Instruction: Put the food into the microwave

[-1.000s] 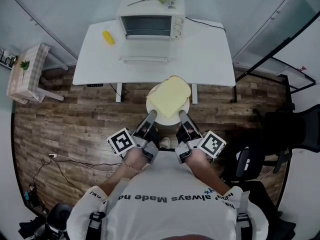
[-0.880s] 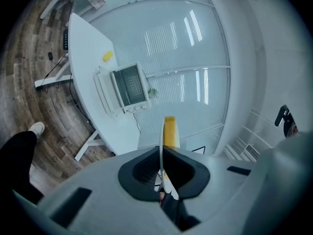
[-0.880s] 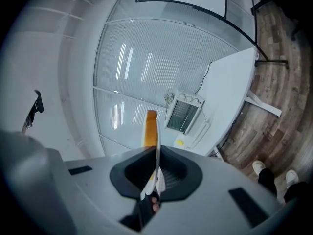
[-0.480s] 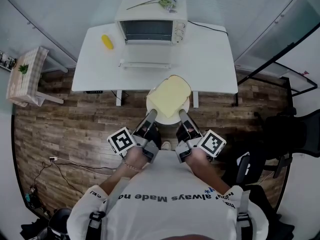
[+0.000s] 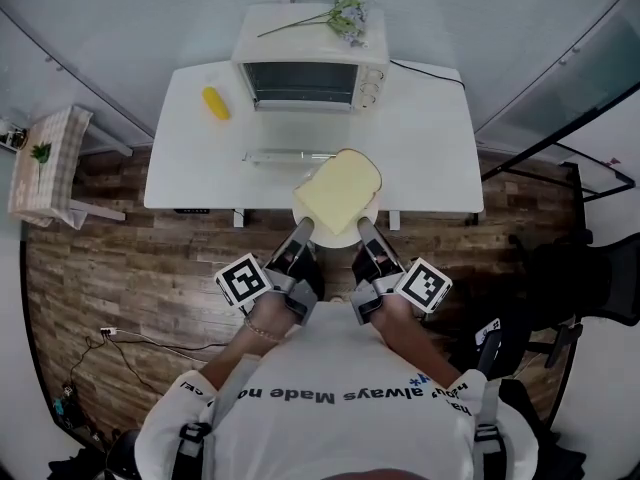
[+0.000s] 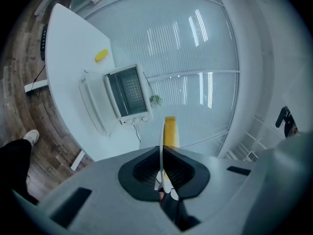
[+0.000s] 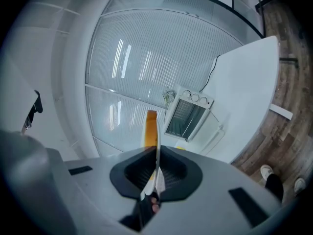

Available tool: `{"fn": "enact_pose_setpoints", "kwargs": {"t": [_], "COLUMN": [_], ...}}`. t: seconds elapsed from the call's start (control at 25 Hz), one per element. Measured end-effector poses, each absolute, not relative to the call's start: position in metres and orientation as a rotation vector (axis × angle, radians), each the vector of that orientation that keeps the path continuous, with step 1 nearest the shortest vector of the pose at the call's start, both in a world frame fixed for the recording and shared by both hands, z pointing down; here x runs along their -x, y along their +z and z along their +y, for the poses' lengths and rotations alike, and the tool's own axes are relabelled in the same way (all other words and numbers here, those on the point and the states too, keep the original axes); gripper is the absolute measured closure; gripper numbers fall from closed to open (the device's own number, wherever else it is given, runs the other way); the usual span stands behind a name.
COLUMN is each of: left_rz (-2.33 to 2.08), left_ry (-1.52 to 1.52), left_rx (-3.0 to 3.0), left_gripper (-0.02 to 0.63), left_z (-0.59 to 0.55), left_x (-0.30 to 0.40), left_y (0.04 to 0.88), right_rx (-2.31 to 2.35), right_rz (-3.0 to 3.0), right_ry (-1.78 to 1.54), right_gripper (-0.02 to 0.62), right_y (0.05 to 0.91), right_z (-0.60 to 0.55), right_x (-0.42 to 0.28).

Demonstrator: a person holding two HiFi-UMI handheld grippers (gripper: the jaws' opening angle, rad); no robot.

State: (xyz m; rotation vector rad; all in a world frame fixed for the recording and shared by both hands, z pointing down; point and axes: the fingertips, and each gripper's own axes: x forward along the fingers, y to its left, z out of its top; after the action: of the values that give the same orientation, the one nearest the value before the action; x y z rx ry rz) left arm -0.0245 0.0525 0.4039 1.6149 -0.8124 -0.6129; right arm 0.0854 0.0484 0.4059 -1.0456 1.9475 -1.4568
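A slice of yellow bread [image 5: 340, 190] lies on a white plate [image 5: 341, 237], held in the air at the table's near edge. My left gripper [image 5: 302, 230] is shut on the plate's left rim and my right gripper [image 5: 365, 230] on its right rim. The white microwave [image 5: 312, 68] stands at the back of the white table [image 5: 430, 138], its door [image 5: 290, 155] folded down open. In the left gripper view the plate [image 6: 162, 146] is edge-on between the jaws, with the bread [image 6: 169, 131] behind it and the microwave [image 6: 124, 92] ahead. The right gripper view shows the same plate [image 7: 157, 146], bread [image 7: 150, 129] and microwave [image 7: 186, 115].
A yellow corn cob [image 5: 215, 103] lies on the table left of the microwave. A flower sprig [image 5: 345, 13] rests on the microwave's top. A small checked table [image 5: 45, 163] stands at the left, and a dark chair [image 5: 590, 268] at the right on the wooden floor.
The table and microwave have drawn closer in the head view. The plate, still held by both grippers, now overlaps the table's near edge.
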Motion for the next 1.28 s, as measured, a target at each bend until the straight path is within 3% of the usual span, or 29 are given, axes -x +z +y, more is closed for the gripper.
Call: {"fn": "enact_pose_setpoints", "kwargs": {"t": [0.68,1.28], "left_rz": [-0.759,-0.787], "left_ry": [-0.610,-0.539], "left_rx": [-1.616,-1.611], "left_gripper": [0.588,0.588], "left_z": [-0.098,-0.162], "left_x": [0.096,0.120], "left_y": [0.396,0.417], "right_rx": [1.100,1.118], "right_rz": [1.925,1.891], "right_ry": [-1.449,-1.474], "right_gripper": [0.571,0.571], "right_y": [0.399,0.408], "right_z": [-0.097,-0.161], "right_x": [-0.012,0.007]}}
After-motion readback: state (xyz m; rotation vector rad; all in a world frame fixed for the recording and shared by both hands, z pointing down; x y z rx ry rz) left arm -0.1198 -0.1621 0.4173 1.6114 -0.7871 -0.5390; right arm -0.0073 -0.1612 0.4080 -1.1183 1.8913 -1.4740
